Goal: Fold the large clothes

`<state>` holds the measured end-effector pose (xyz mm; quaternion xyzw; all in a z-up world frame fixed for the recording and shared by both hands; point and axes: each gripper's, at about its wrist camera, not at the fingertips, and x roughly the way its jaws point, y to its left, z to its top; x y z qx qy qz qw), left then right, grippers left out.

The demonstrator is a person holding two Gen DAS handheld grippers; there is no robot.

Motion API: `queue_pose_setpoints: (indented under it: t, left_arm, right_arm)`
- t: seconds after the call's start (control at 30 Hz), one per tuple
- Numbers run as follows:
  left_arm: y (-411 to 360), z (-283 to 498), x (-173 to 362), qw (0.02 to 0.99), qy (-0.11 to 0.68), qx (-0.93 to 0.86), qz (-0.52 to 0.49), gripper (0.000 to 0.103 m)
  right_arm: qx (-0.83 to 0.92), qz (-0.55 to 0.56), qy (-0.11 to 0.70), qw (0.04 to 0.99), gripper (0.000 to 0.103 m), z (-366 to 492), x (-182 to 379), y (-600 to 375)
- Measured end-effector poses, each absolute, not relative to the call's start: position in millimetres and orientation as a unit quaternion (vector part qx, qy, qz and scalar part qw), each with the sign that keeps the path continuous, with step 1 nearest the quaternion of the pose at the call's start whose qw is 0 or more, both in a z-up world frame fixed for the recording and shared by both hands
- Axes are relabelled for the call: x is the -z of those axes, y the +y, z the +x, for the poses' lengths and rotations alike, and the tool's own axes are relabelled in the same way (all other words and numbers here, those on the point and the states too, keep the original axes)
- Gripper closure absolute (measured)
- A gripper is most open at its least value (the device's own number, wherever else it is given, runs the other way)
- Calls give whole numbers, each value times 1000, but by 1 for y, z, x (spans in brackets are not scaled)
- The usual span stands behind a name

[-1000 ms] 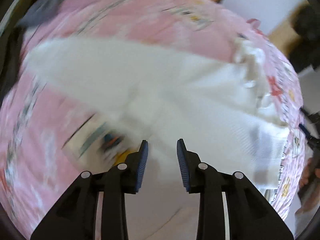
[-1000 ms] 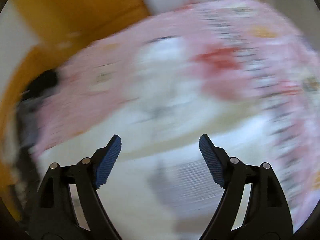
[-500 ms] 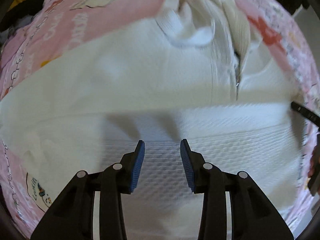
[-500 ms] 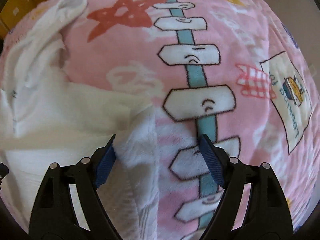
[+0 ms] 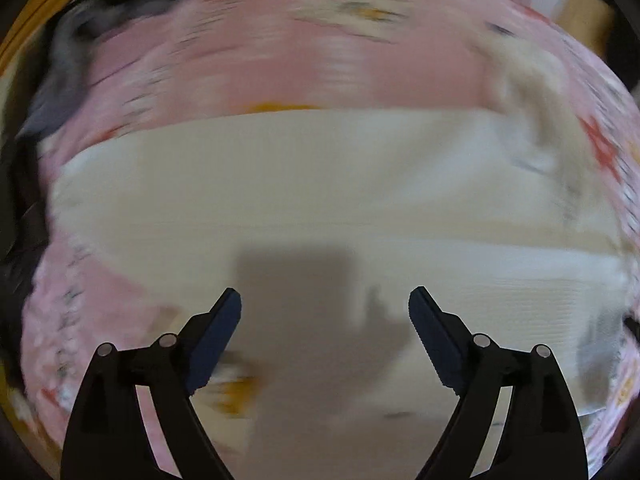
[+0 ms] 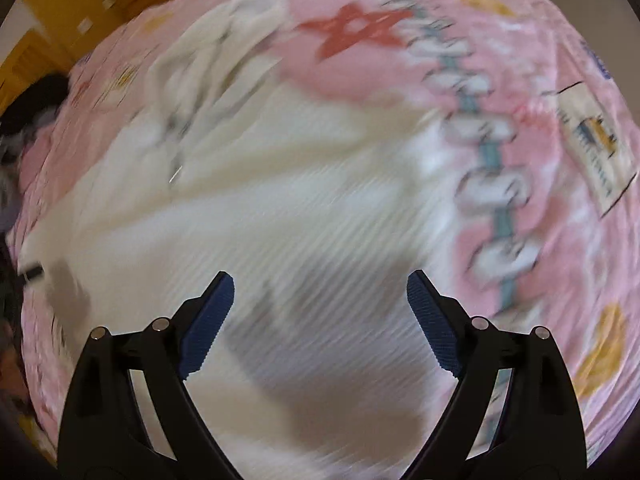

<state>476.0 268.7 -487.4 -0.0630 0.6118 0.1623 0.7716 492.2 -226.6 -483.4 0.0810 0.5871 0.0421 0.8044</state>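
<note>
Pink patterned blanket [image 6: 520, 128] covers surface; both views motion-blurred. White garment [image 5: 320, 184] lies spread flat on blanket, folded band across it. Left gripper [image 5: 325, 320] above garment, jaws just opened wide, nothing between. Right gripper [image 6: 320, 304] likewise spread, jaws just widened, empty, over garment [image 6: 280, 200].

We see a white garment [image 6: 304, 216] of ribbed, matt knit cloth lying on a soft, fleecy pink blanket [image 6: 560, 240] with printed figures. The fingers [image 6: 208, 316] look like matt black plastic with ridged blue pads.
</note>
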Motion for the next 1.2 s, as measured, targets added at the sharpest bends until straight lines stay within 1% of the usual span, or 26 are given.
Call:
queue_pose_setpoints:
  t: [0.07,0.17,0.27,0.3,0.4,0.5,0.57,0.67,0.73,0.8,0.87,1.0,1.03,1.13,1.2]
  left_arm:
    - [326,458,487,763,609,-206,-68,17]
    - [428,435,495,732,610,-296,-69,17]
    - [524,412,513,691,613,-358,-136,17]
    - [555,406,522,674,614,-374,-170,17]
    - [621,389,541,634,612,-410,-235,17]
    - [671,384,558,608,603,-415,-307,17]
    - [693,387,561,609,595,-396,-343,17]
    - [719,402,561,624,584,-366,-368,17]
    - [736,410,563,619,580,-366,-382,17]
    - [752,414,565,621,562,-350,-419,17]
    - [759,416,568,621,554,-344,-435,17]
    - [766,419,571,634,533,-318,-461,17]
    - [765,419,571,634,528,-316,-468,18]
    - [767,421,576,625,512,-285,-515,36]
    - [768,430,576,623,508,-273,-529,38]
  right_arm:
    - [-54,70,603,793,17,473,492,-198]
    - [-50,69,617,782,17,453,507,-166]
    - [-35,30,630,775,17,450,522,-138]
    - [-23,5,638,770,15,451,531,-127]
    - [3,-15,647,762,8,458,545,-118]
    - [20,-18,669,743,6,468,550,-113]
    - [31,-9,681,732,6,471,551,-112]
    - [38,-10,686,727,6,478,557,-107]
    - [41,-24,682,730,6,487,564,-102]
    - [42,-48,674,736,6,491,570,-90]
    - [40,-66,668,740,6,492,574,-81]
    - [33,-57,670,740,6,498,581,-77]
    - [33,-59,671,738,6,498,582,-76]
    - [42,-64,678,731,6,499,582,-76]
    - [43,-68,681,727,6,500,577,-78]
